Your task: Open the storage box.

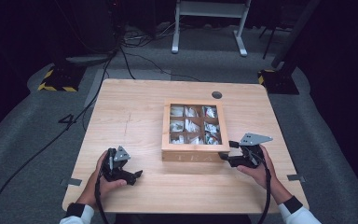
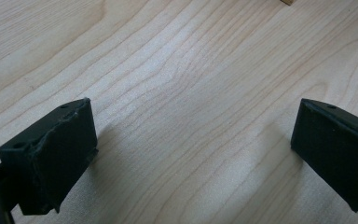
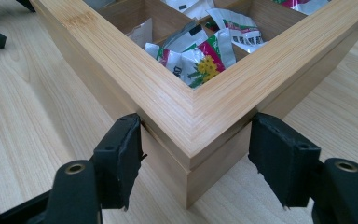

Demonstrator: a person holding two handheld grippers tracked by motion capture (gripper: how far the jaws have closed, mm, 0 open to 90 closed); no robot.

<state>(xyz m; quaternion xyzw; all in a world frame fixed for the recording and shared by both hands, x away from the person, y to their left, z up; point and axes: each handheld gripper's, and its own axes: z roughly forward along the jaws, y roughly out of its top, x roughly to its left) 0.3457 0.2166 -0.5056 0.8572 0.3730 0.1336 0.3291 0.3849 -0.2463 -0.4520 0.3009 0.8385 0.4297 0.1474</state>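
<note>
- On wooden table, wooden tea box sits right of centre, lid closed, glass top showing a grid of compartments
- tea bags visible through the lid, white sachets with red, green and yellow print
- right gripper at the box's near right corner, jaws straddling that corner; left pad looks to touch the box's side wall, right pad just beside the other wall with a thin gap; jaws parted, not clamped on the box
- in the high view right gripper sits low, pointing left at the box corner, hand behind it, grey plate on top
- left gripper jaws spread wide, nothing between them, bare tabletop below
- in the high view left gripper sits near the table's front left, well apart from the box, pointing right
- black cables trail from both grippers toward the table's near edge
- round hole in table behind the box
</note>
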